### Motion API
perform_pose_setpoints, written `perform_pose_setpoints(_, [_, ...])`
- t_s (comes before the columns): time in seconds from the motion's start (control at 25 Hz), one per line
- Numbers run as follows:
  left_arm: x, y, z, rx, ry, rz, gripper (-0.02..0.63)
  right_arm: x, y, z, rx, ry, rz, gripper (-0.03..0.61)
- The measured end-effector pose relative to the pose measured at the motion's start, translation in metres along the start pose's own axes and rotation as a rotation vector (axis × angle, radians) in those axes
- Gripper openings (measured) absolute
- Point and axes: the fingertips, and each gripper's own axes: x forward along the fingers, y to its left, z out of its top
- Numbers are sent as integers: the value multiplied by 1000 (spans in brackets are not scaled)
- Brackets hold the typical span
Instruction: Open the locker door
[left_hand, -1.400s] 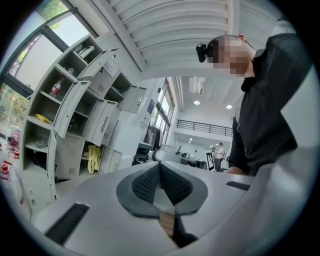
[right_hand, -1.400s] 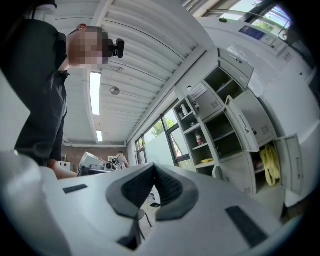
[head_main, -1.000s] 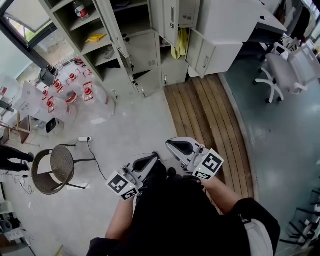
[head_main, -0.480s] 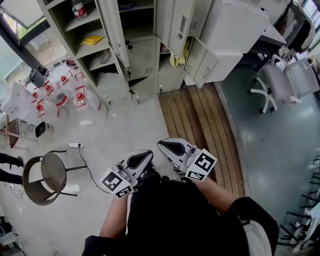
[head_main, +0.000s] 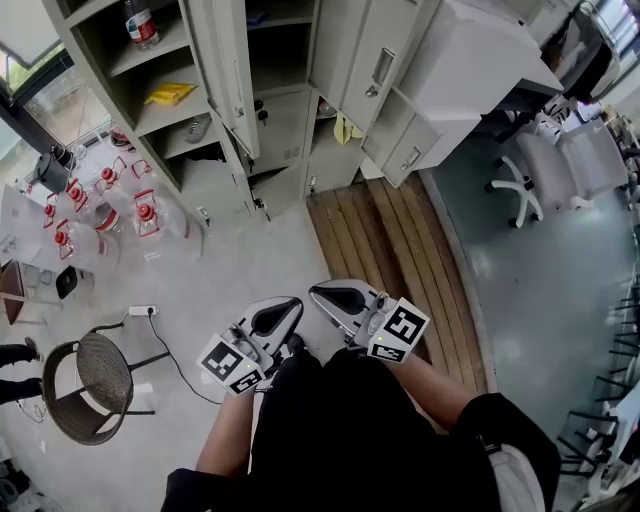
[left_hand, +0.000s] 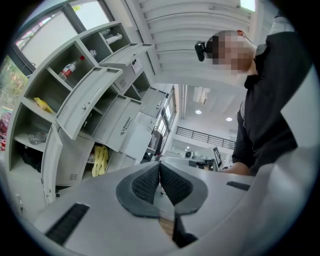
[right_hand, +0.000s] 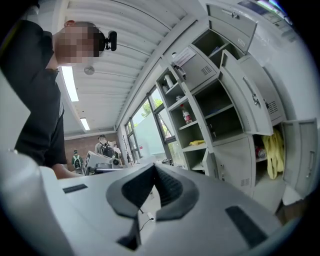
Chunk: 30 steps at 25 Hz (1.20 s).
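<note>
A bank of grey metal lockers (head_main: 283, 125) stands ahead across the top of the head view. Several of its doors hang open, one with a handle (head_main: 378, 65) and a low one (head_main: 408, 152). A yellow cloth (head_main: 343, 128) hangs inside one compartment. My left gripper (head_main: 292, 304) and right gripper (head_main: 317, 291) are held close to my body, well short of the lockers, both shut on nothing. In the left gripper view the shut pads (left_hand: 160, 175) point toward the lockers (left_hand: 95, 100). The right gripper view shows shut pads (right_hand: 154, 176) and the lockers (right_hand: 225, 100) at right.
Water jugs with red caps (head_main: 100, 215) stand on the floor to the left of the lockers. A wicker chair (head_main: 85, 385) and a power strip (head_main: 140, 311) lie left of me. A wooden platform (head_main: 390, 250) runs ahead on the right, an office chair (head_main: 520, 175) beyond it.
The lockers have come nearer and sit lower and larger in the head view. Both grippers stay shut and close to the body.
</note>
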Motion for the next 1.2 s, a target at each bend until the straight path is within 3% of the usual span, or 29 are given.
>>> perform_pose_setpoints(0.16, [4,25,-3,-10,21,-11,17,20,-20,-2,8,-2,-31,11])
perform_pose_setpoints(0.44, [5,85,-1,-7,5,77,17,51,-68,-11,1,26,-53,11])
perform_pose_setpoints(0.92, [24,196,-9,40,-7,354,17,109,-202,-34,-42,80,-78,12])
perform_pose_setpoints(1.2, [67,225,-20,54,-9,487,17,131,-267,-40,-87,89,-45,12])
